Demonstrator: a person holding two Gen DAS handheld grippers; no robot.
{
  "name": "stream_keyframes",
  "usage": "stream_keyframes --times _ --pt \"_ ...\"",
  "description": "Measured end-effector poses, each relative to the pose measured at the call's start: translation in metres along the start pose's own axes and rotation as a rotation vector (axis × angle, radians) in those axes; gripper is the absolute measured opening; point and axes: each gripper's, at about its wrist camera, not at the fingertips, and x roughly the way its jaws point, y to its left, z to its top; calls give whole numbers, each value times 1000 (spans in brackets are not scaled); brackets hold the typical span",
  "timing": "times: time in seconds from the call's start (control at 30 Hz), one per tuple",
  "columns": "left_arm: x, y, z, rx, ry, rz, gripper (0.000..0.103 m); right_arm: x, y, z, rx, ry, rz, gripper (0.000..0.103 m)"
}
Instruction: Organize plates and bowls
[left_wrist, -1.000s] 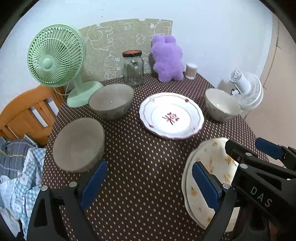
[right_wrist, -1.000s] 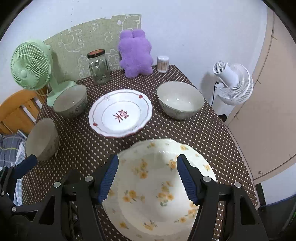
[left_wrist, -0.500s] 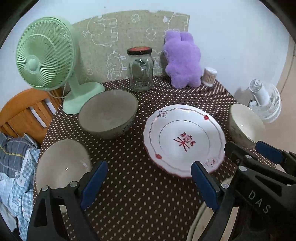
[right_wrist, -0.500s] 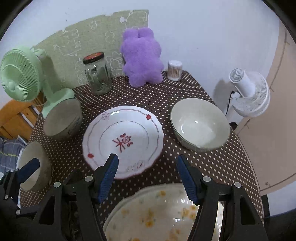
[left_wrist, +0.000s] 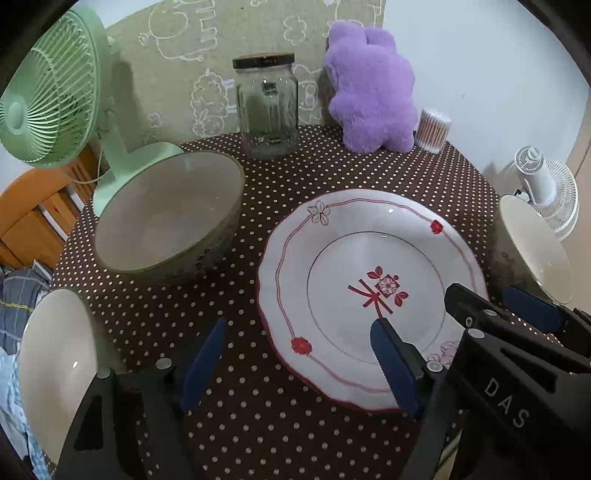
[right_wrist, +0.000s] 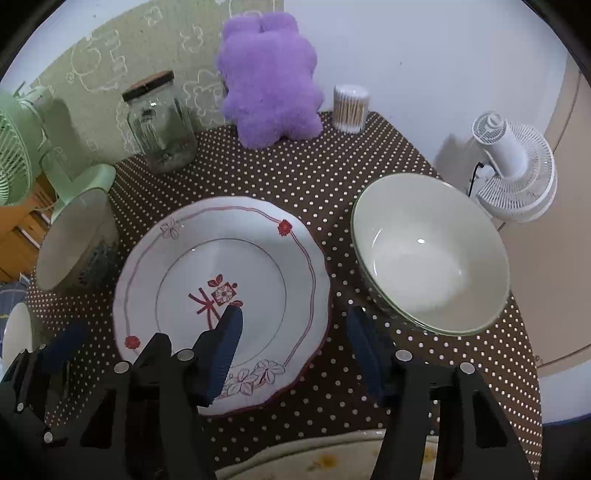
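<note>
Both tools gaping — right tool (right_wrist: 293, 341) over red-patterned plate (right_wrist: 258, 258)

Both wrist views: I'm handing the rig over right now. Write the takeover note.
Left claw: open, empty, over the tablecloth by the red-patterned plate.
Right claw: open, empty, at that plate's near right rim.
Things: plate mid-table; yellow-flowered plate at the near edge; one bowl to the right, two bowls to the left, all separate.
Done: nothing stacked.
Left: probably put the plates together, then nest the three bowls.
</note>
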Motion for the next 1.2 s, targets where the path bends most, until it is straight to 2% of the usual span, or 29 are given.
stream_keyframes --times 0.17,0.27,0.4,0.7,1.2 --pt "17 -1 5 0 27 -6 71 15 -2 4 16 21 1 55" --pt "23 -3 5 13 46 -21 62 22 2 4 6 26 -10 55" --pt "29 -5 4 14 65 -25 59 27 4 4 -8 31 -21 51" --pt "21 -1 -1 46 56 -17 58 26 5 0 -12 43 -14 50" --pt "-5 18 -32 15 96 5 58 6 23 -32 -49 73 27 50"
